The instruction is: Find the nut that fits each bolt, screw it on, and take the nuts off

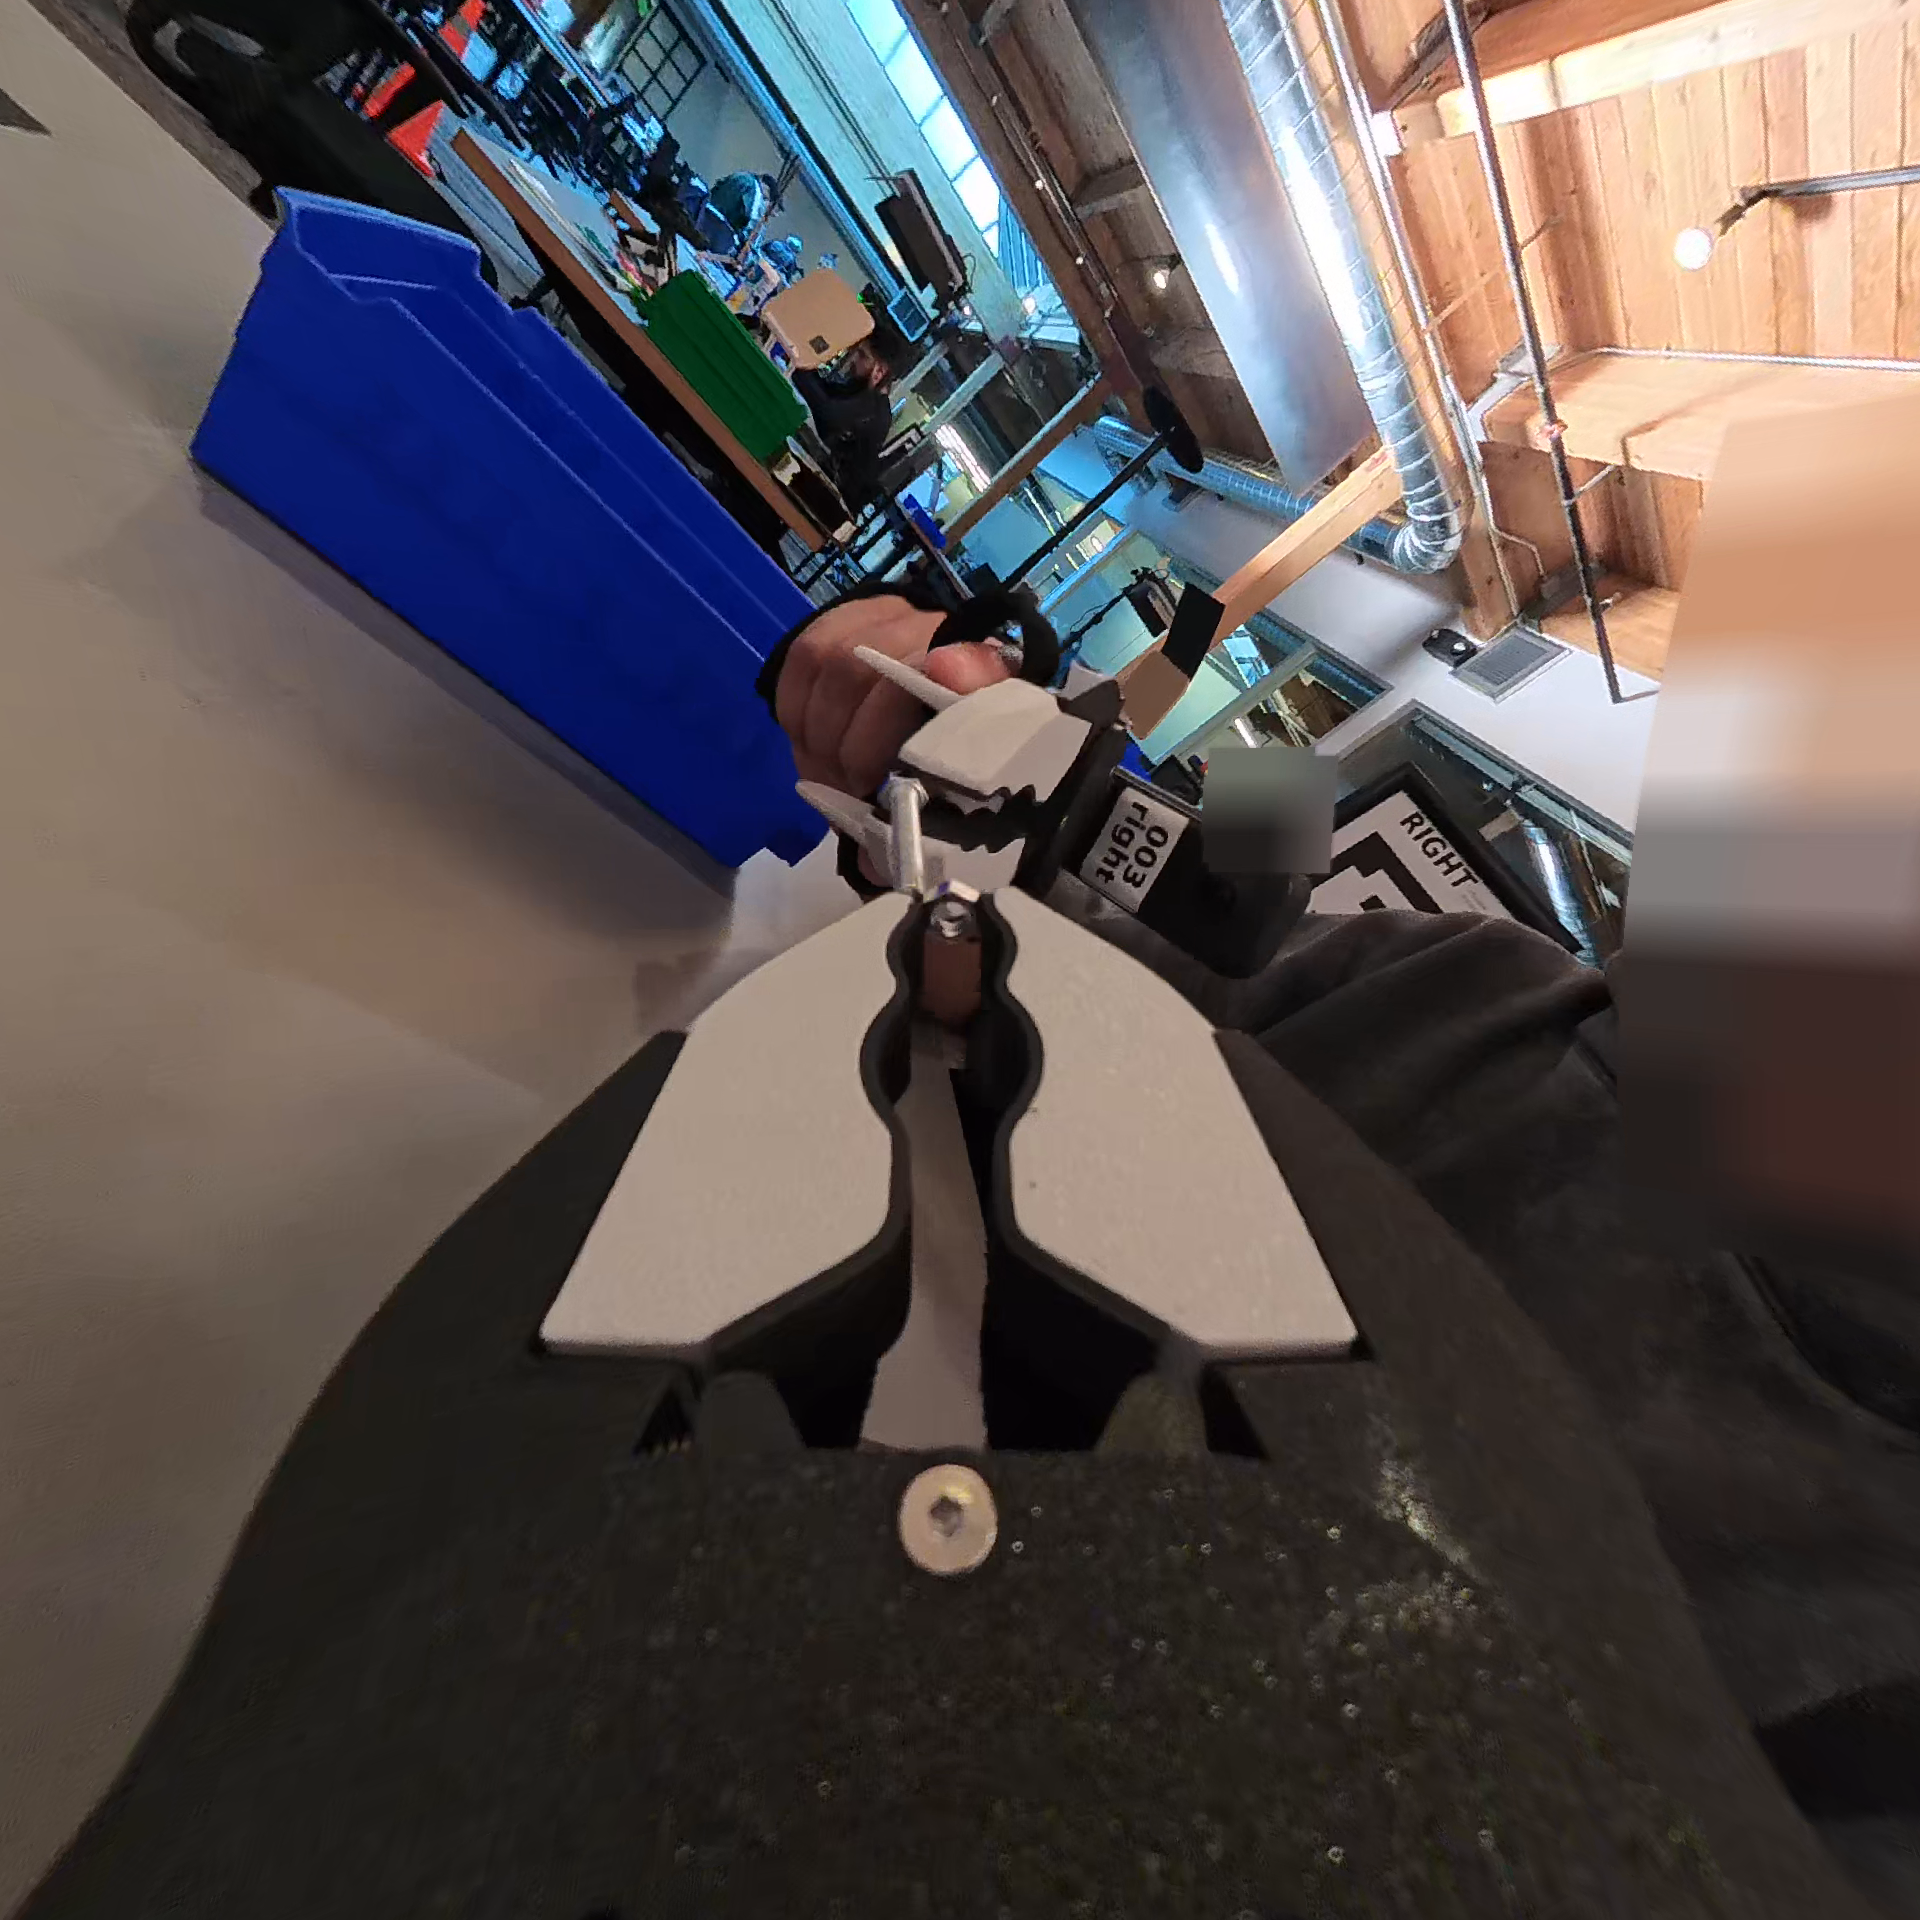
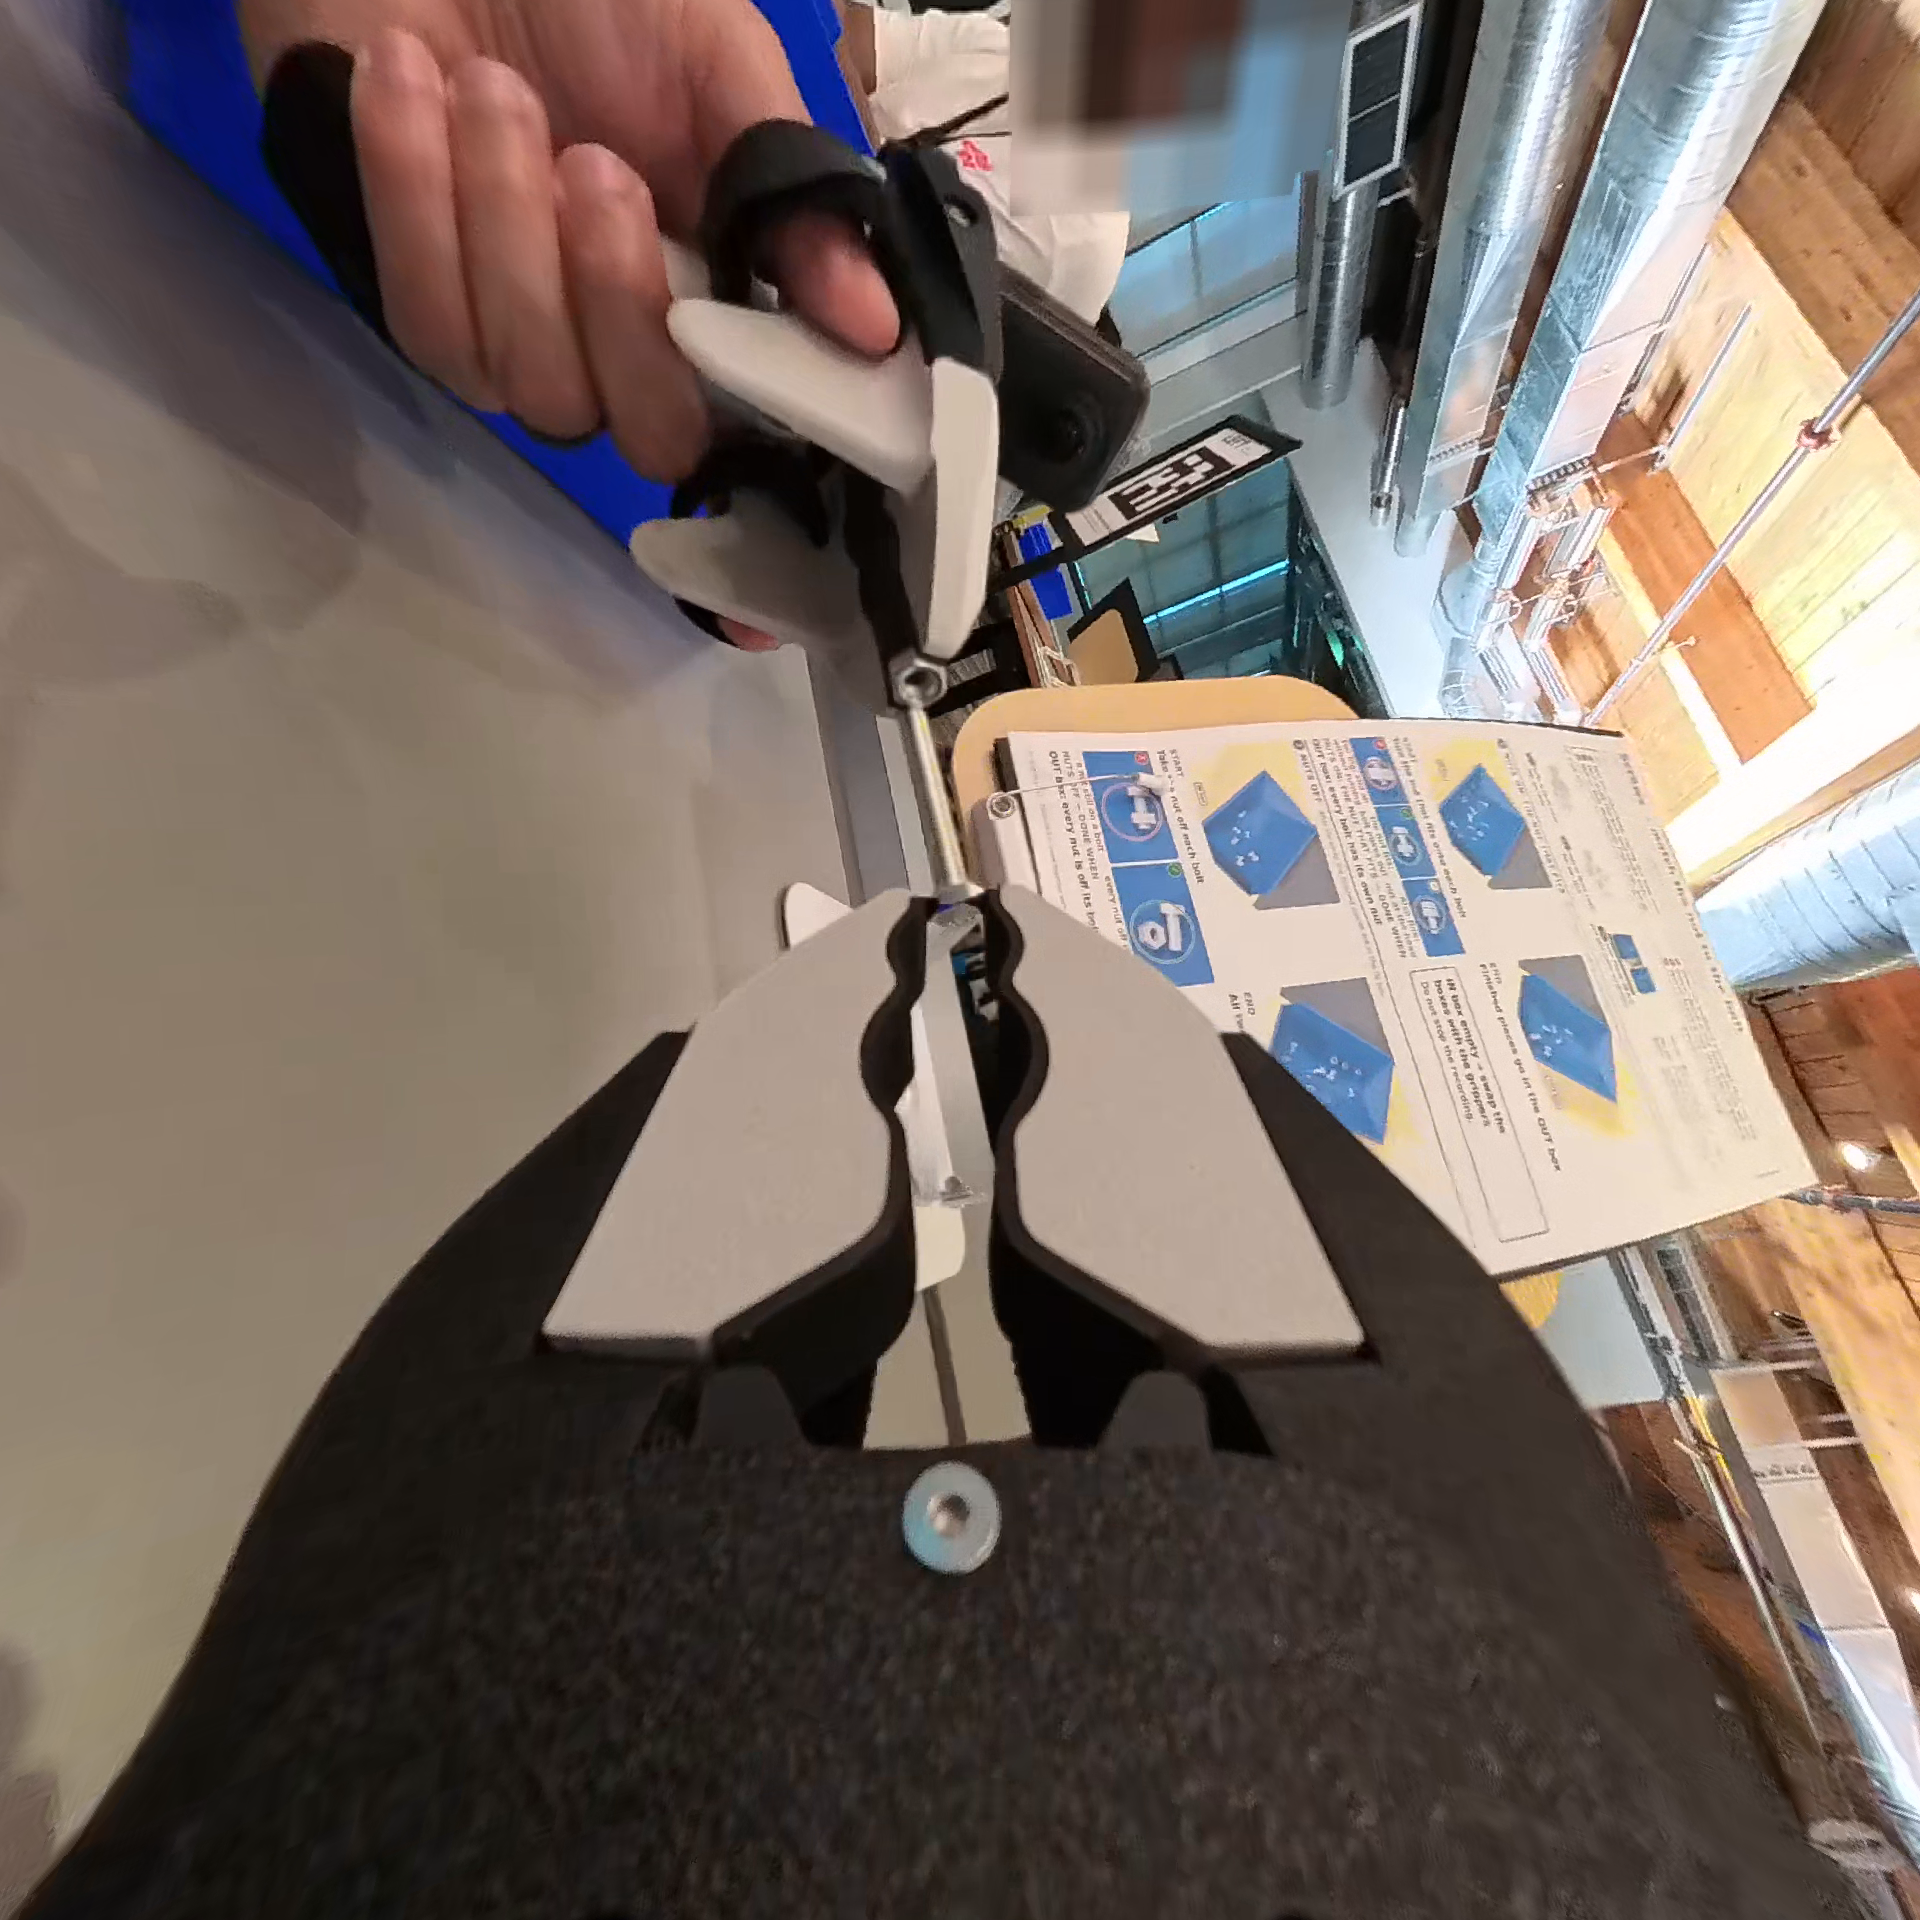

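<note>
A slim silver bolt [image 2: 932,795] spans between my two grippers, held in the air beside the table. My left gripper [image 1: 951,909] is shut on the small hex nut [image 1: 953,894] at one end of the bolt [image 1: 910,831]. My right gripper [image 2: 951,914] is shut on the other end of the bolt, whose head is hidden between the fingers. In the right wrist view the nut [image 2: 914,681] sits at the far tips of the left gripper [image 2: 920,665], which a hand holds. In the left wrist view the right gripper [image 1: 883,826] shows just beyond the nut.
A blue bin [image 1: 499,520] stands on the pale grey table [image 1: 208,987] to the left of both grippers. A printed instruction sheet [image 2: 1455,987] on a board stands beyond the table edge [image 2: 862,831]. A person's dark sleeve [image 1: 1403,1039] is at the right. One gripper's finger ends stand about 5 cm off the other's.
</note>
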Action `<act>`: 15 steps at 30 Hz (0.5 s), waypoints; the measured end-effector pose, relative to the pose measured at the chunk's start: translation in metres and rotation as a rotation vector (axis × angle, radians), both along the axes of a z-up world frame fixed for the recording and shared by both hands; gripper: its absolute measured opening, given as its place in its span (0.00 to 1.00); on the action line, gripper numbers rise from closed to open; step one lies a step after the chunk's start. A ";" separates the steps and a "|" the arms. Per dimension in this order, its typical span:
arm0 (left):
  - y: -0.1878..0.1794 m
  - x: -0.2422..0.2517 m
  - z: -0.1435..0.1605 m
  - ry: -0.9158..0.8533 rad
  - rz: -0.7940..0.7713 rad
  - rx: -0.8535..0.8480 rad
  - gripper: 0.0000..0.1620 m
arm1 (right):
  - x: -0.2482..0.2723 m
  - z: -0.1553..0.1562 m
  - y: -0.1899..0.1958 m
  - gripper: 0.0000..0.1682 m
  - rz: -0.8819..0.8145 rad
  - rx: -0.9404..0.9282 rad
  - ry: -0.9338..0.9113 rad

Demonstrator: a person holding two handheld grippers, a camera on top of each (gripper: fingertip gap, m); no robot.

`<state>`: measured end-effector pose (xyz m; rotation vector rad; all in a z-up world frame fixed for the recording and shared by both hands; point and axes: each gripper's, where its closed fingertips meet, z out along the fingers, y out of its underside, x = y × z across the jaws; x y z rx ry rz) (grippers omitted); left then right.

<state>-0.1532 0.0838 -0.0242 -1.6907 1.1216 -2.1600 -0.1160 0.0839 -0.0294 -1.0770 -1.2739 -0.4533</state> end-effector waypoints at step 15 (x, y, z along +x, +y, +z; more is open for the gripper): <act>0.000 0.002 -0.016 0.034 0.033 -0.008 0.06 | -0.001 -0.007 -0.004 0.06 -0.018 0.001 -0.006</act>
